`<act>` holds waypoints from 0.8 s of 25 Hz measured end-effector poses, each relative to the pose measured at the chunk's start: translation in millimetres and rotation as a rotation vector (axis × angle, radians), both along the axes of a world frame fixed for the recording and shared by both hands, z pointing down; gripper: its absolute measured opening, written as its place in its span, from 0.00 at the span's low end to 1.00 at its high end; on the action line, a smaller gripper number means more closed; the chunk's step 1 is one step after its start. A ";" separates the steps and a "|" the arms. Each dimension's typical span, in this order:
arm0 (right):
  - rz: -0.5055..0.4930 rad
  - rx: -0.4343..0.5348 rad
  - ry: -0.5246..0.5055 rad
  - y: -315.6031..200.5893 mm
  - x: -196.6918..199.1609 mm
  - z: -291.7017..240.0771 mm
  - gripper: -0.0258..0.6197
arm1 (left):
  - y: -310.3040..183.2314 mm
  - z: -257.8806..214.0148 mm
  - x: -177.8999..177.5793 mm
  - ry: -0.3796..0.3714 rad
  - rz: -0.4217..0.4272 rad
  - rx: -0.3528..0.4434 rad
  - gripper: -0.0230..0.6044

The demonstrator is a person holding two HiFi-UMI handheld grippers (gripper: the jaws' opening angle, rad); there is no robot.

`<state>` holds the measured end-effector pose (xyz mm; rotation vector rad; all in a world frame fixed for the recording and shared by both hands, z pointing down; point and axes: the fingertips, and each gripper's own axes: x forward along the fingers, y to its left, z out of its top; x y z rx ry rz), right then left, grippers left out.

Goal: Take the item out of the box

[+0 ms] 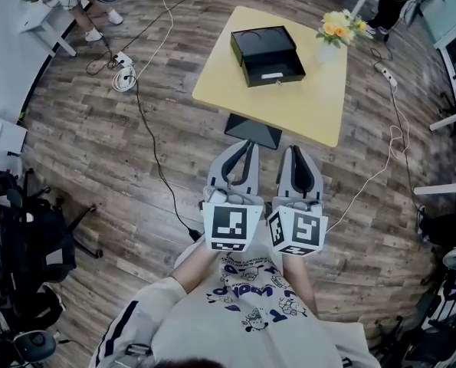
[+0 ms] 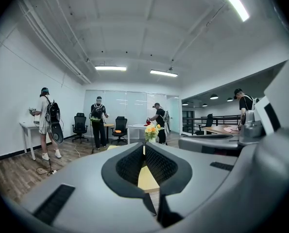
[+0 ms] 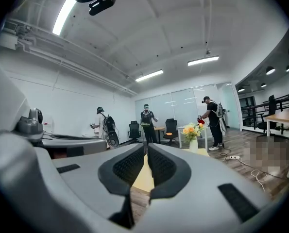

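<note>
A black box [image 1: 263, 54] lies on the far half of a small yellow table [image 1: 289, 106], in two black parts, with a small white patch on the nearer part. What is inside it I cannot make out. Both grippers hang close to the person's body, well short of the table and side by side. The left gripper [image 1: 248, 146] [image 2: 144, 147] has its jaws together and empty. The right gripper [image 1: 295, 152] [image 3: 146, 148] is shut too, with nothing held. Each gripper view shows a sliver of the yellow table [image 2: 148, 178] [image 3: 143, 177] behind its jaws.
A white vase of yellow flowers [image 1: 336, 31] [image 2: 151, 131] [image 3: 192, 130] stands at the table's far right corner. Cables [image 1: 152, 140] and a power strip [image 1: 123, 60] lie on the wooden floor at left. Black office chairs [image 1: 24, 244] stand at left. Several people stand at desks in the background [image 2: 97, 118].
</note>
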<state>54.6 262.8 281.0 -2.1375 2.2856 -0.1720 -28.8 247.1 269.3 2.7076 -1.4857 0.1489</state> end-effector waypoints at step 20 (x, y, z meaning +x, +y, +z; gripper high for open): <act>-0.032 -0.060 -0.021 -89.5 14.7 21.8 0.11 | -85.4 18.3 5.8 -0.008 -0.058 -0.058 0.08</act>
